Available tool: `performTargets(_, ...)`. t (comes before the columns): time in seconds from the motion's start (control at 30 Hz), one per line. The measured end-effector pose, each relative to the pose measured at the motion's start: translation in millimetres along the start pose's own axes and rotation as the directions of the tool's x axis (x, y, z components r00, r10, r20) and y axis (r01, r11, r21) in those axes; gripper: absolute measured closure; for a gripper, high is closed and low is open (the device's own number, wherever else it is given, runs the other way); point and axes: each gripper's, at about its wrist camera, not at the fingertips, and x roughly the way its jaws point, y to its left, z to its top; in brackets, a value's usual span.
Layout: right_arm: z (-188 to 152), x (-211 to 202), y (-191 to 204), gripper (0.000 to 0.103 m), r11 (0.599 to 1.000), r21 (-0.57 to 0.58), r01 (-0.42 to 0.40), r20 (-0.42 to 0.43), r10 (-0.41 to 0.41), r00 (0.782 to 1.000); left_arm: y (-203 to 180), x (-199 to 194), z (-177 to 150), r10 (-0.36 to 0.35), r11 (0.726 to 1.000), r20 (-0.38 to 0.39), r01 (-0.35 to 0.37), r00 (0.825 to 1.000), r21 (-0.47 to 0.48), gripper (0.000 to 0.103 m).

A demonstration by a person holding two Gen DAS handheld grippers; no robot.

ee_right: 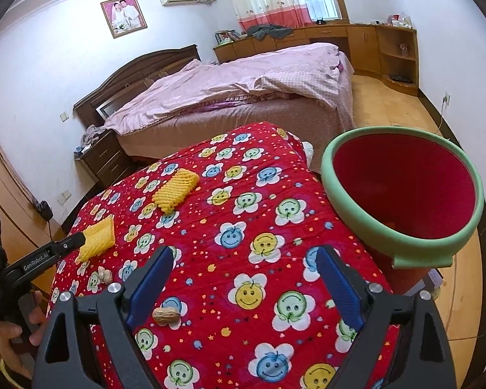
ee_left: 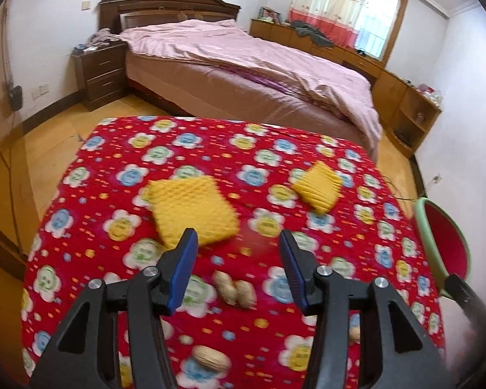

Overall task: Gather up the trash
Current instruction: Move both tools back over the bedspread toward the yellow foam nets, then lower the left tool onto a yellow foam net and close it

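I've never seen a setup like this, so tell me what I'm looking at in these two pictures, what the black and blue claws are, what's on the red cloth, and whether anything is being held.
No robot here: a person holds a two-fingered grabbing tool in each hand, and each tool carries a wide-angle camera looking out along its fingers. One picture comes from the left tool, the other from the right tool. The blue pieces are the finger pads.

Both look down on a red flower-patterned cloth in a bedroom. On it lie two yellow foam nets and several peanuts, such as a pair just ahead of the left tool. A red bucket with a green rim stands beside the cloth, probably for the trash.

Neither tool holds anything; both are open. In the right-hand picture, the left tool reaches toward the nearer net.
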Motion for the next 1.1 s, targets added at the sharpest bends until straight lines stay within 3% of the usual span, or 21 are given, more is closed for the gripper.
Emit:
performTargets(0.2, 3, 9, 5, 0.011, 1.0, 0.002, 0.0, -0.02, 0.0, 1.0, 30, 17, 7, 0.054, 0.998, -0.001, -0.054, 0.999, -0.042, 0.035)
performTargets(0.33, 3, 13, 6, 0.009, 1.0, 0.0, 0.002, -0.027, -0.002, 1.0, 46, 35, 8, 0.056, 0.995, -0.038, -0.059, 0.998, -0.085, 0.035)
performTargets(0.43, 3, 17, 7, 0.009, 1.0, 0.001, 0.001, -0.032, 0.0, 0.999, 51, 49, 9, 0.018, 0.994, -0.061, -0.024, 0.998, -0.109, 0.035)
performTargets(0.67, 2, 27, 7, 0.009, 1.0, 0.003, 0.004, -0.049, -0.003, 0.999, 46, 79, 15, 0.02, 0.996, -0.108, -0.029, 0.994, -0.088, 0.035)
performTargets(0.97, 12, 40, 9, 0.009, 1.0, -0.004, 0.013, -0.06, -0.013, 0.998, 41, 92, 20, 0.017, 0.995, -0.109, -0.028, 0.994, -0.1, 0.035)
performTargets(1.1, 19, 47, 18, 0.009, 1.0, -0.024, 0.006, -0.056, -0.007, 0.998, 37, 94, 20, 0.034, 0.995, -0.104, -0.044, 0.994, -0.091, 0.043)
